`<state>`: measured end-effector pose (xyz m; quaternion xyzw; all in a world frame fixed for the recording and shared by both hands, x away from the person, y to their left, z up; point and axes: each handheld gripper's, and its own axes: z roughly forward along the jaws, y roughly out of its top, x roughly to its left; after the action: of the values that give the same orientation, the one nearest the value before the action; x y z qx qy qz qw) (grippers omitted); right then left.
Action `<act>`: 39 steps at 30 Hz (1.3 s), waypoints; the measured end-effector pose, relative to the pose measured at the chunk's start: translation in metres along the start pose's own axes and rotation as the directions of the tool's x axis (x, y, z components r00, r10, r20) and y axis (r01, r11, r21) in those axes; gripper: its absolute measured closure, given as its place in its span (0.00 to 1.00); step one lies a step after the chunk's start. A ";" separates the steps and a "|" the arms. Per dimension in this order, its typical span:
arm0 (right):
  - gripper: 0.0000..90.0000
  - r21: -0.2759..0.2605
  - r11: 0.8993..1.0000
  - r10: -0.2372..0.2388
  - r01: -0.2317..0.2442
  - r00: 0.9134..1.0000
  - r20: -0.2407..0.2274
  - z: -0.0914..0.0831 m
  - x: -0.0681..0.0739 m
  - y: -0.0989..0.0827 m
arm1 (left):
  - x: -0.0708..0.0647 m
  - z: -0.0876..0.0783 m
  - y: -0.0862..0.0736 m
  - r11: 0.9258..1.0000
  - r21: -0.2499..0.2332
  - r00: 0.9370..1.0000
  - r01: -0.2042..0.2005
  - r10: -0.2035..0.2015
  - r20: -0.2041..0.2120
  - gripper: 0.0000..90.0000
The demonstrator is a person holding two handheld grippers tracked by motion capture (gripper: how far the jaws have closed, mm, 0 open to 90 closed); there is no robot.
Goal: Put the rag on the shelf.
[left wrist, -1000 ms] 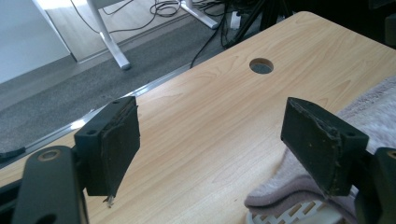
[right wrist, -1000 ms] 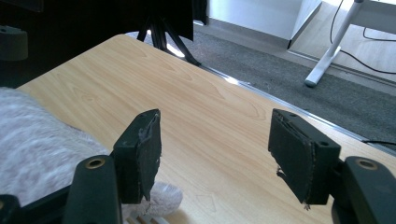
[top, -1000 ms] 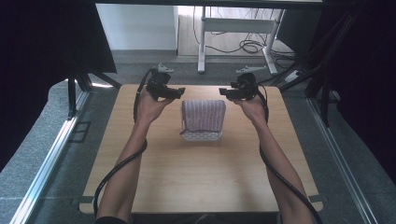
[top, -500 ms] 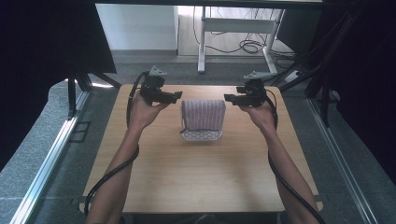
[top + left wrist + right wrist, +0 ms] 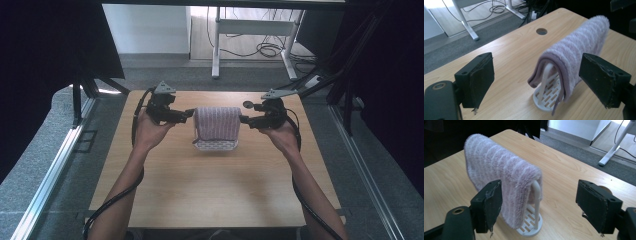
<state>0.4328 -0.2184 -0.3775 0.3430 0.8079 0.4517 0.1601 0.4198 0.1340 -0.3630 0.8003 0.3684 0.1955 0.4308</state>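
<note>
A lilac towel (image 5: 217, 123) hangs draped over a white rack (image 5: 216, 145) mid-counter (image 5: 200, 200), the hanging apparently done, as the left claw (image 5: 189, 114) and right claw (image 5: 243, 119), jaws just opening wide and empty, flank its ends.

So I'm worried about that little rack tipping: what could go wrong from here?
The towel hangs over a light white rack that stands loose on the table. With the left gripper and the right gripper open at either end, a sideways pull could tip or drag the rack. A grip on one layer alone might let the towel slide off unevenly.
</note>
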 end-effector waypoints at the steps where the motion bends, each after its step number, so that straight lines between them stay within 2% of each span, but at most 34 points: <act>1: 0.21 0.000 1.000 0.000 0.000 1.000 0.000 0.000 0.000 0.000 | -0.003 0.000 -0.002 1.000 0.004 1.000 0.002 -0.002 -0.001 0.14; 2: 0.20 0.001 1.000 -0.001 0.001 1.000 -0.008 -0.001 0.002 -0.002 | -0.004 -0.001 -0.003 1.000 0.008 1.000 -0.017 0.017 0.002 0.14; 14: 0.15 0.001 1.000 -0.010 0.011 1.000 -0.028 -0.012 0.017 -0.017 | -0.022 -0.011 -0.022 0.999 -0.008 0.999 -0.048 0.048 0.019 0.13; 19: 0.14 0.016 1.000 -0.018 0.019 0.999 -0.046 -0.013 0.025 -0.027 | -0.031 -0.018 -0.032 0.997 -0.007 0.997 -0.075 0.075 0.013 0.13; 21: 0.12 0.028 0.999 -0.019 0.020 0.999 -0.048 -0.014 0.028 -0.036 | -0.034 -0.020 -0.037 0.998 -0.013 0.998 -0.069 0.069 0.016 0.13; 27: 0.08 0.048 0.999 -0.014 0.016 0.998 -0.056 -0.013 0.036 -0.052 | -0.044 -0.021 -0.060 0.997 0.007 0.997 -0.080 0.080 0.009 0.13; 28: 0.06 0.058 0.998 -0.020 0.023 0.998 -0.058 -0.012 0.039 -0.060 | -0.047 -0.019 -0.069 0.997 0.009 0.997 -0.075 0.075 0.013 0.13; 29: 0.05 0.062 0.998 -0.022 0.026 0.998 -0.057 -0.011 0.041 -0.064 | -0.047 -0.019 -0.069 0.997 0.009 0.997 -0.075 0.075 0.013 0.13; 36: 0.05 0.079 0.997 -0.018 0.024 0.997 -0.072 -0.003 0.048 -0.088 | -0.063 -0.006 -0.104 0.995 0.044 0.996 -0.085 0.086 -0.003 0.13; 37: 0.05 0.082 0.996 -0.018 0.023 0.997 -0.069 0.001 0.050 -0.096 | -0.068 -0.002 -0.114 0.995 0.052 0.997 -0.083 0.083 0.001 0.13; 39: 0.05 0.086 0.996 -0.013 0.019 0.997 -0.074 0.002 0.051 -0.100 | -0.072 0.001 -0.120 0.994 0.060 0.996 -0.087 0.088 -0.001 0.13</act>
<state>0.3566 -0.2166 -0.4602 0.3261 0.8349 0.4272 0.1189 0.3226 0.1220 -0.4631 0.8279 0.3394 0.2045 0.3969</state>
